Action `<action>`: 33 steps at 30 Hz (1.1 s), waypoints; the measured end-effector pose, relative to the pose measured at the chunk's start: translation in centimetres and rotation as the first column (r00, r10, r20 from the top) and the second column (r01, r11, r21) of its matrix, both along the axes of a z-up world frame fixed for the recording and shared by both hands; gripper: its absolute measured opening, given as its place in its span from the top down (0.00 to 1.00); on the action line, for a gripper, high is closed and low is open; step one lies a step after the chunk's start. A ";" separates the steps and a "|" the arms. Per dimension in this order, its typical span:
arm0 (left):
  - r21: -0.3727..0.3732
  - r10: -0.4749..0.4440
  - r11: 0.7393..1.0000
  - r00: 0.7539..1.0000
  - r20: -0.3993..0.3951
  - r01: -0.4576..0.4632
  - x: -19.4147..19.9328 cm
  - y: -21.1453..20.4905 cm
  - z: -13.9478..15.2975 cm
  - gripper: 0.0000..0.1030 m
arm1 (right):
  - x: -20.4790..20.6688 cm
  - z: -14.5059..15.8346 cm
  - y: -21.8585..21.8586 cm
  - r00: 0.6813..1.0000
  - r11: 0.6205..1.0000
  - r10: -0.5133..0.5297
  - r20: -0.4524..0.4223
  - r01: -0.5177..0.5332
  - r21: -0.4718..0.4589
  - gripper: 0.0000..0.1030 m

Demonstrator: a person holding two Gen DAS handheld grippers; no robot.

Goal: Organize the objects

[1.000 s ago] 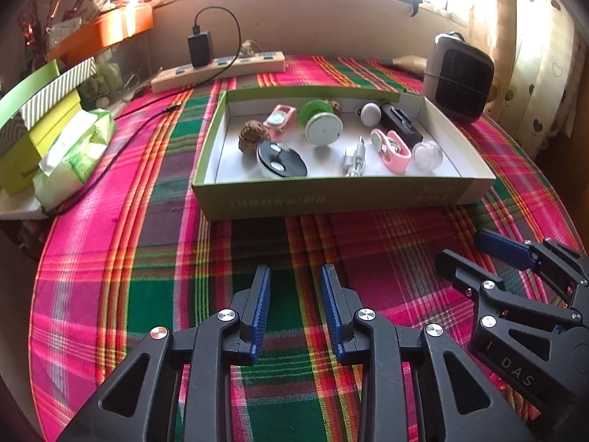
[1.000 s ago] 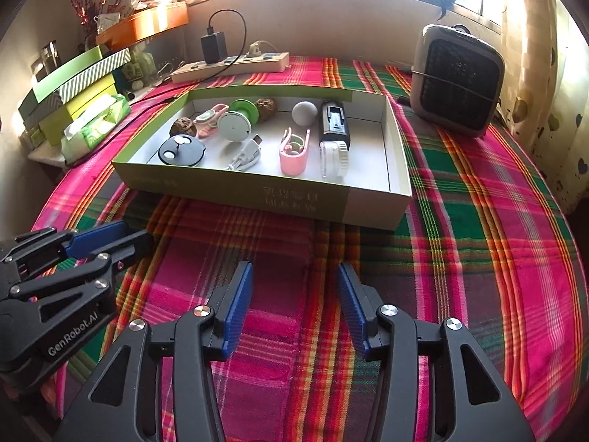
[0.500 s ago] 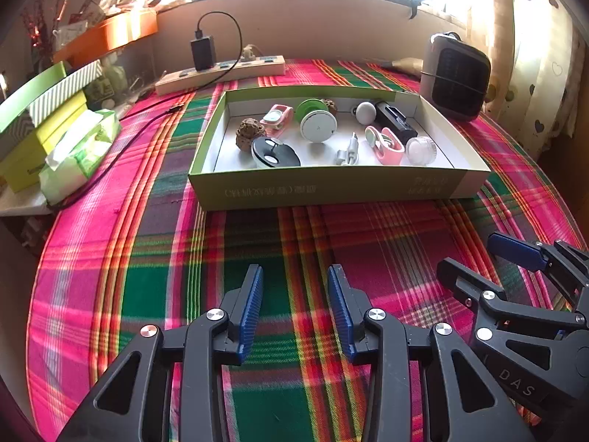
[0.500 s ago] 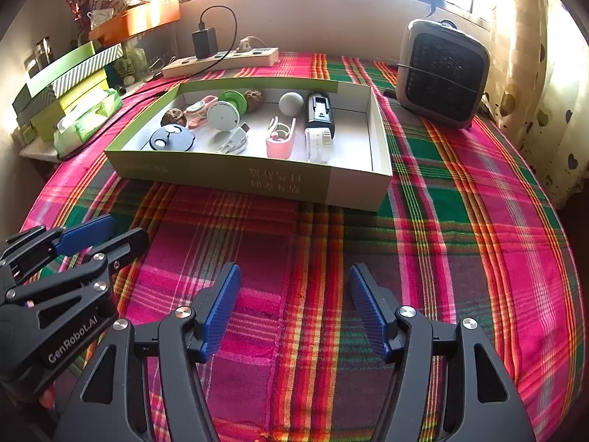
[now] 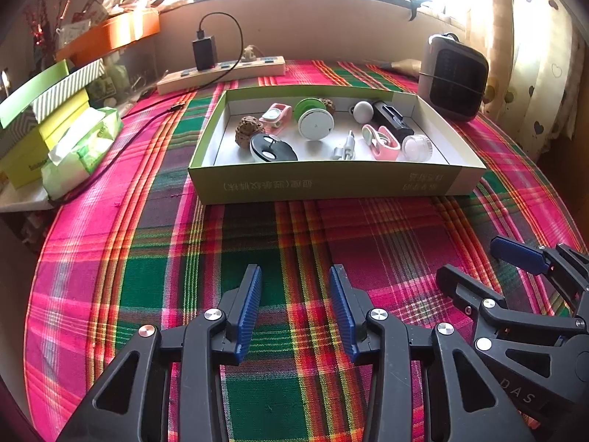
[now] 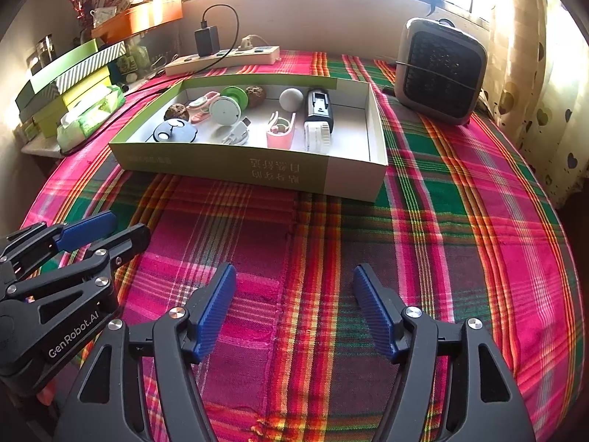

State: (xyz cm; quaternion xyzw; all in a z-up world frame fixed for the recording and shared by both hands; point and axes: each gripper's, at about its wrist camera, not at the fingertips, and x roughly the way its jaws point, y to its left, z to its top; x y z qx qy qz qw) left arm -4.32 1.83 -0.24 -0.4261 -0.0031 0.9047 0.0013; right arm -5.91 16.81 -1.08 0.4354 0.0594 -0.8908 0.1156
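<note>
- Sunlight comes through the window behind a table covered with a bright pink, green and orange checked cloth (image 5: 147,250).
- On the far left sit stacked green and striped boxes (image 5: 40,110) and a soft green pack of tissues (image 5: 81,147).
- At the back lies a long cream power strip (image 5: 224,72) with a black charger plugged in.
- In the middle stands a flat green cardboard box with a white inside (image 5: 324,184). It holds many small things.
- Going left to right in the box: a brown bumpy nut (image 5: 248,130), a black round disc (image 5: 272,149), a pink little case (image 5: 276,118), a green and white round reel (image 5: 314,121), a grey ball (image 5: 362,110), a pink clip (image 5: 381,141), a black bar (image 5: 392,123) and a clear round cap (image 5: 416,147).
- To the right of the box stands a small grey heater with a dark grille (image 6: 440,72).
- The left gripper (image 5: 294,313) has blue pads. Its jaws have just been opening and stand apart, with only cloth between them.
- The right gripper (image 6: 294,313) sits just beside it. Its jaws have just been opening too, and hold nothing.
- The box lies well ahead of both grippers, apart from their tips.
</note>
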 end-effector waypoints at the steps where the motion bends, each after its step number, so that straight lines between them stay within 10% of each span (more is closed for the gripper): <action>1: 0.000 0.000 1.000 1.000 0.000 0.000 0.0 0.0 0.0 0.65 | 0.0 0.0 0.0 1.000 1.000 -0.001 0.001 0.001 -0.001 0.34; 33: 0.000 0.000 1.000 1.000 0.000 0.000 0.0 0.0 0.0 0.64 | 0.0 0.0 0.1 1.000 1.000 -0.001 0.001 0.001 -0.001 0.32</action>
